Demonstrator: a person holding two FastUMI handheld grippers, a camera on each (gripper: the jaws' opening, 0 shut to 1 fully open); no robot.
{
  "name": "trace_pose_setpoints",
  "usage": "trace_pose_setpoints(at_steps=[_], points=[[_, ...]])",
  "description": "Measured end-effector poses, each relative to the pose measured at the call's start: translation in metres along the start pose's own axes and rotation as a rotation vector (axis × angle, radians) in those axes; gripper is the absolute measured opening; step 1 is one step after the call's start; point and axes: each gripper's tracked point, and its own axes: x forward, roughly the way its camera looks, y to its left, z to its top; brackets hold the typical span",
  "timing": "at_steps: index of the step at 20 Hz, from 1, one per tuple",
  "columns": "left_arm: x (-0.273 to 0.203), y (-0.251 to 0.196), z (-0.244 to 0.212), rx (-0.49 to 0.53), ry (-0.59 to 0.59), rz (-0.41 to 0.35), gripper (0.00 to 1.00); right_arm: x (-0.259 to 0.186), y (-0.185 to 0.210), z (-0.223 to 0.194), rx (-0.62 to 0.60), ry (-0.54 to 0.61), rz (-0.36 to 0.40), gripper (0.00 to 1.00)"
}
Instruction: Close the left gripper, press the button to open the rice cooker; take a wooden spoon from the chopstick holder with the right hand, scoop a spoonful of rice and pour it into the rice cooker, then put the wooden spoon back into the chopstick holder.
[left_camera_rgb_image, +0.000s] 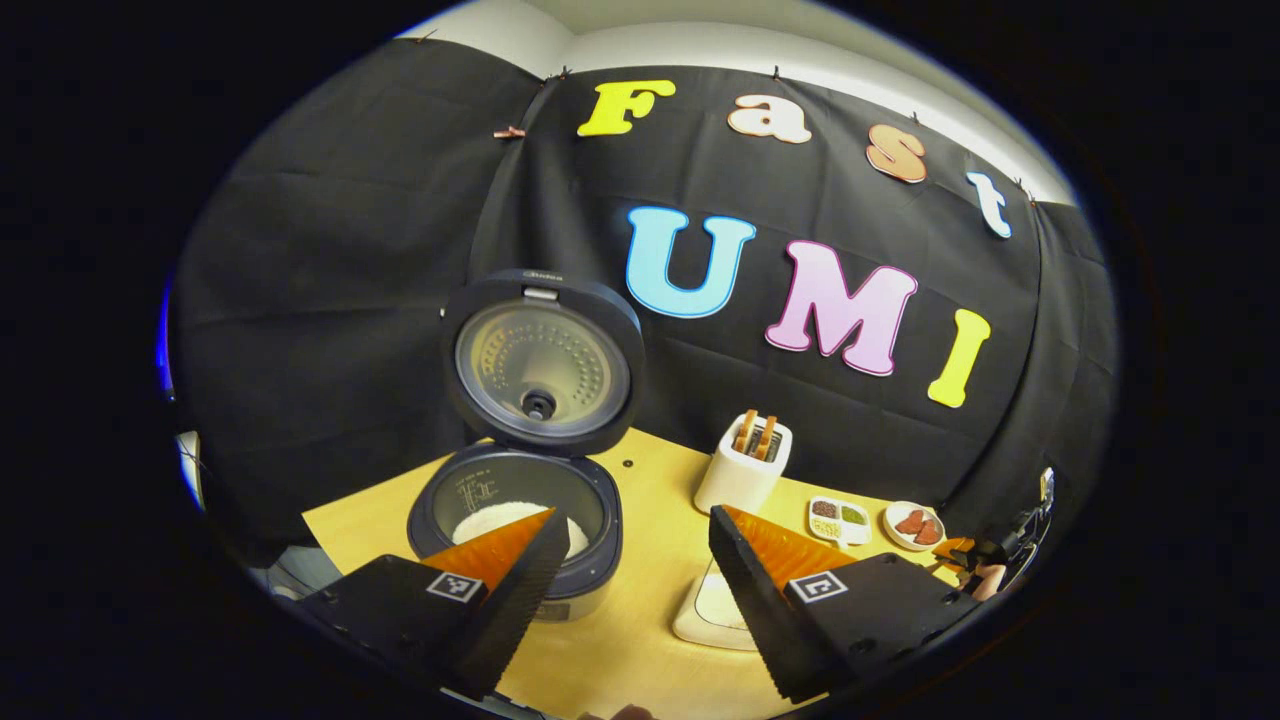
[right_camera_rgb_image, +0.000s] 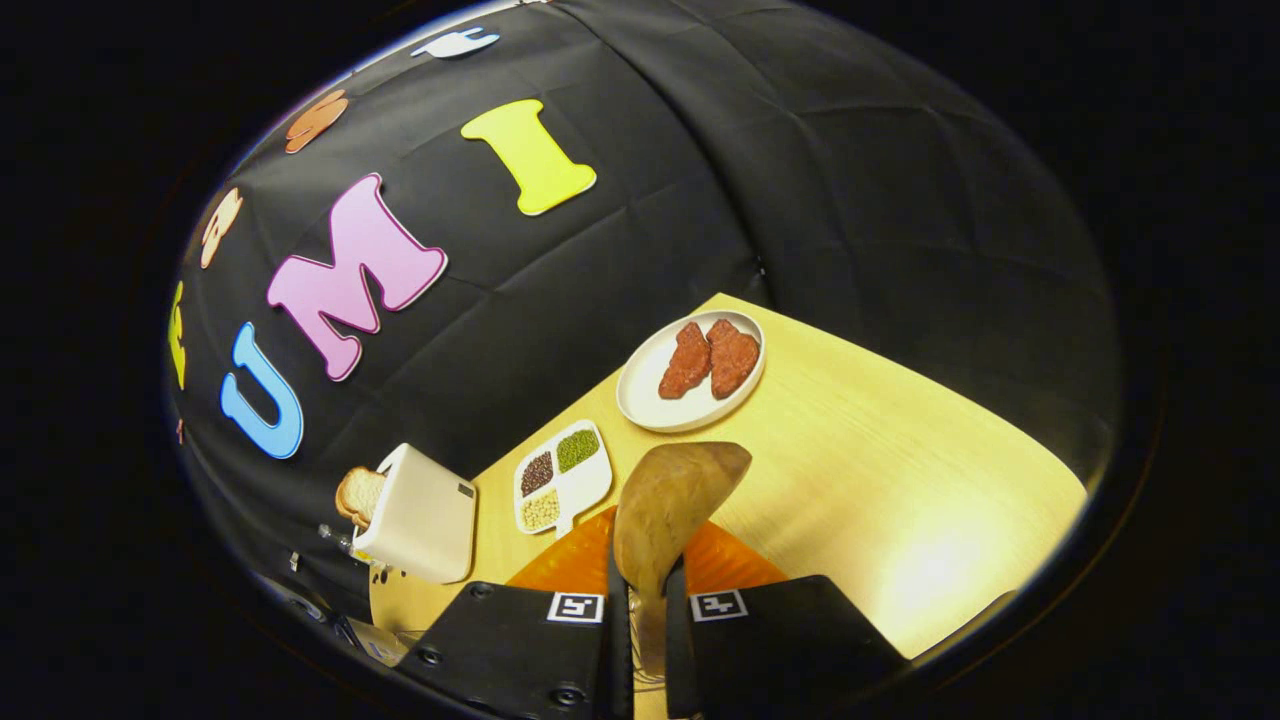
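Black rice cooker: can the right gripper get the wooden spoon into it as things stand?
Probably yes: the black rice cooker has its lid up with white rice showing, and the right gripper is shut on the wooden spoon. It faces away, so it must swing round.

The right gripper (right_camera_rgb_image: 640, 610) has its 2 fingers pressed together on the handle of the wooden spoon (right_camera_rgb_image: 672, 500); the spoon's bowl rises above the fingertips, and I cannot tell whether it carries rice; beyond it lies the wooden table (right_camera_rgb_image: 880, 450); a white plate (right_camera_rgb_image: 640, 392) bearing 2 reddish pieces sits near the far edge; just beside it, a white divided dish (right_camera_rgb_image: 590, 480) (3 compartments: dark, green, pale grains); further left stands a white toaster (right_camera_rgb_image: 420, 515) with bread poking out.
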Motion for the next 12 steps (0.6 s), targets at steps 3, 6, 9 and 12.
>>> trace_pose_setpoints(at_steps=[3, 6, 9, 12], points=[[0.005, 0.001, 0.019, 0.053, -0.053, 0.000, 0.95, -0.006, -0.001, 0.000, 0.010, -0.017, 0.001, 0.19], [0.014, 0.004, 0.048, 0.109, -0.148, -0.039, 0.95, -0.023, -0.001, 0.003, -0.034, -0.049, -0.017, 0.29], [0.037, 0.011, 0.050, 0.106, -0.155, -0.113, 0.95, -0.065, -0.009, 0.007, -0.063, -0.104, -0.074, 1.00], [0.048, 0.027, 0.072, 0.094, -0.198, -0.144, 0.95, -0.114, -0.015, 0.006, -0.098, -0.180, -0.119, 0.99]])
